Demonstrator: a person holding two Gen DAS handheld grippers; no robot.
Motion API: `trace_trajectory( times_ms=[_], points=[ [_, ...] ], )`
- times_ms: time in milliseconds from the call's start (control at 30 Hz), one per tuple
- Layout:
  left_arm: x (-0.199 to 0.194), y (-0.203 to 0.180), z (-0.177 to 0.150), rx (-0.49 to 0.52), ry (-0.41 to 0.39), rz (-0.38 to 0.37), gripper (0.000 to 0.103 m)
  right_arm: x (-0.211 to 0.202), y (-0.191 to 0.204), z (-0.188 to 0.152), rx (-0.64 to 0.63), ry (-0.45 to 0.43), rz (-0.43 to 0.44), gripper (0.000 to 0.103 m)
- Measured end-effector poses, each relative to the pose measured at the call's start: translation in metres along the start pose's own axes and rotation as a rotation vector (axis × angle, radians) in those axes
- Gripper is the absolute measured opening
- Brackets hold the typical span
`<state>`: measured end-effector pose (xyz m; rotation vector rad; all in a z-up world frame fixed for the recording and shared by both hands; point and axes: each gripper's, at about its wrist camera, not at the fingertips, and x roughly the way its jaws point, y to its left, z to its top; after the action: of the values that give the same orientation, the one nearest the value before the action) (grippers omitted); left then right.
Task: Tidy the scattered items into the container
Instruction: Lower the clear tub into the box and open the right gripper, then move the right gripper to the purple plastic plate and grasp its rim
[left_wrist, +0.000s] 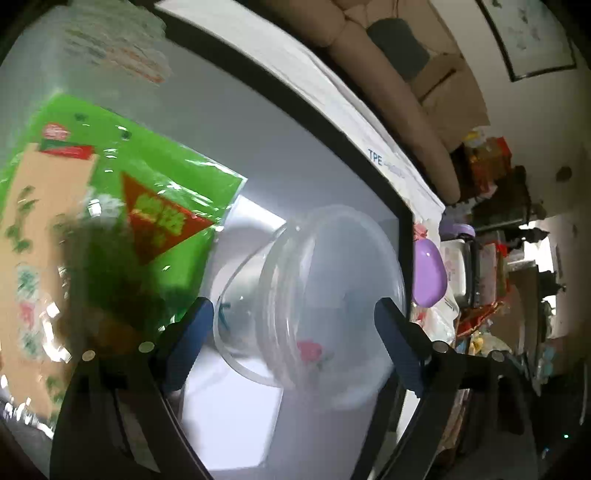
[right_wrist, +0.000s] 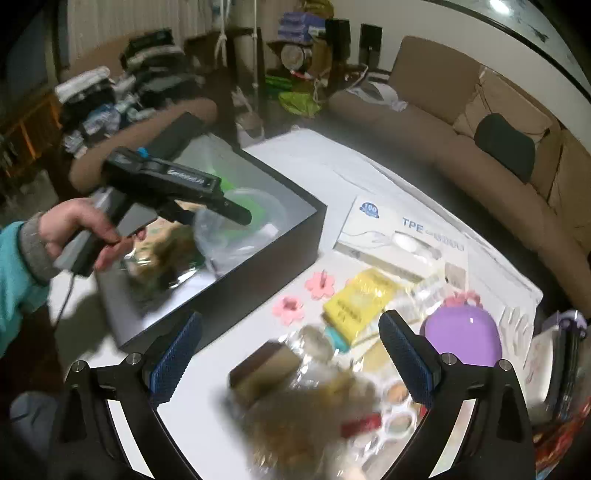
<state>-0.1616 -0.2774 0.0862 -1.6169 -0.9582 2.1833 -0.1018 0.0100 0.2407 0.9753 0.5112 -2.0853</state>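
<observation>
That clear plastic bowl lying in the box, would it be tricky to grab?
Probably light: the clear plastic bowl looks thin-walled. It lies tipped on its side, so it may roll if nudged. Its smooth, glossy surface might slip between the left gripper's open jaws.

One dark box (right_wrist: 258, 254) is sitting on the table, and one green packet (left_wrist: 122, 206) and one clear plastic tub (left_wrist: 314, 295) are lying inside it. Two pink flower-shaped pieces (right_wrist: 288, 308) are lying beside the box. One yellow packet (right_wrist: 358, 299), one purple rounded case (right_wrist: 463, 336), one white carton printed TPE (right_wrist: 410, 236) and one furry brown item (right_wrist: 299, 424) are resting on the table. Two grippers are showing: the left gripper (left_wrist: 295, 332) and the right gripper (right_wrist: 291, 354).
</observation>
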Motion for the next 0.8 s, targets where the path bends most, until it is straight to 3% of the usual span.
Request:
trace_trajectory(
  times_ms=[233, 300, 467, 733, 800],
  points=[
    [-0.029, -0.006, -0.023, -0.028, 0.002, -0.050, 0.087, -0.044, 0.007, -0.040, 0.074, -0.037, 0.051, 0.096],
    [-0.020, -0.005, -0.020, -0.057, 0.031, -0.040, 0.087, -0.046, 0.010, -0.048, 0.092, -0.033, 0.061, 0.096],
    [0.011, 0.006, -0.019, -0.172, 0.091, -0.123, 0.087, -0.052, 0.008, -0.065, 0.148, -0.039, 0.069, 0.095],
    [0.050, -0.009, -0.003, -0.207, 0.080, -0.114, 0.087, -0.053, -0.007, -0.081, 0.193, -0.027, 0.044, 0.095],
    [0.061, -0.011, 0.005, -0.224, 0.079, -0.107, 0.092, -0.055, -0.009, -0.082, 0.197, -0.032, 0.037, 0.095]
  ],
)
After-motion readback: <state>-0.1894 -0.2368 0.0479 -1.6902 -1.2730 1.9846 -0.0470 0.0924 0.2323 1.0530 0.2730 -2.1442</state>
